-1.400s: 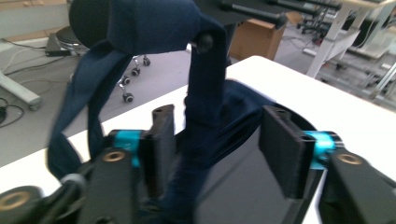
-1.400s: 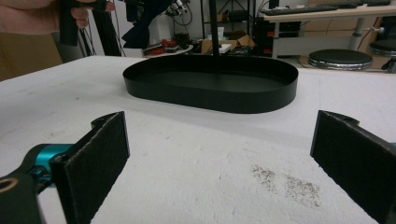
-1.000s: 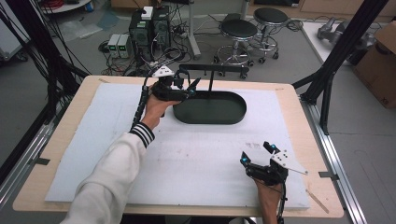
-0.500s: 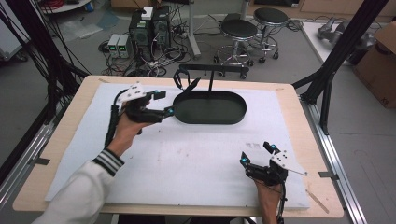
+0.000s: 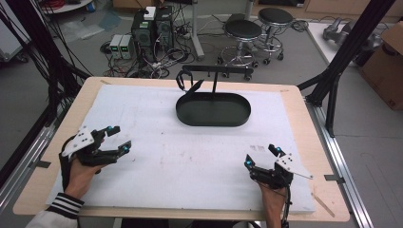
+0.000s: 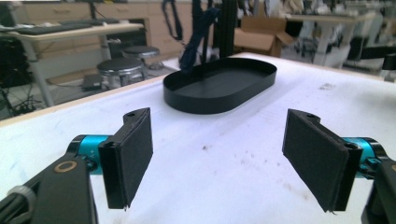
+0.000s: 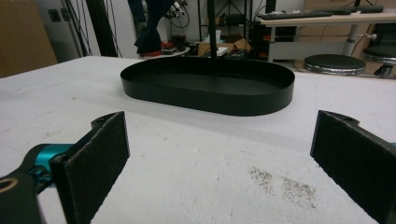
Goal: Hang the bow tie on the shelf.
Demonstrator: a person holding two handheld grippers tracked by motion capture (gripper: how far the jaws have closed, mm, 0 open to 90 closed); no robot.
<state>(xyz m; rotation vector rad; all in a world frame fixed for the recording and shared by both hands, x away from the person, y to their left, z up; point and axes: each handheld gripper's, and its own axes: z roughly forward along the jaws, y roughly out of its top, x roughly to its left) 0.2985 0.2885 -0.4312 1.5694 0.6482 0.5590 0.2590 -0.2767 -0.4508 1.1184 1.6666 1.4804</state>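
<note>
Both tongs sit low over the white-covered surface (image 5: 199,156), well apart from each other. Left tongs (image 5: 119,140) at the near left, jaws spread wide, nothing between them. Right tongs (image 5: 262,156) at the near right, jaws likewise apart and empty. The black oval tray (image 5: 213,109) rests toward the far side, centred, untouched.

Your oval tray (image 5: 213,109) sits on the mat (image 5: 190,156) in the upper middle of the frame, near the far edge of the surface (image 5: 304,109). A stand (image 5: 214,76) rises from inside the tray. Your left claw (image 5: 115,140) is at the lower left, your right claw (image 5: 260,156) at the lower right, both well apart from the tray. Stools (image 5: 256,28) and computer boxes (image 5: 152,28) stand on the floor behind, along the top.
</note>
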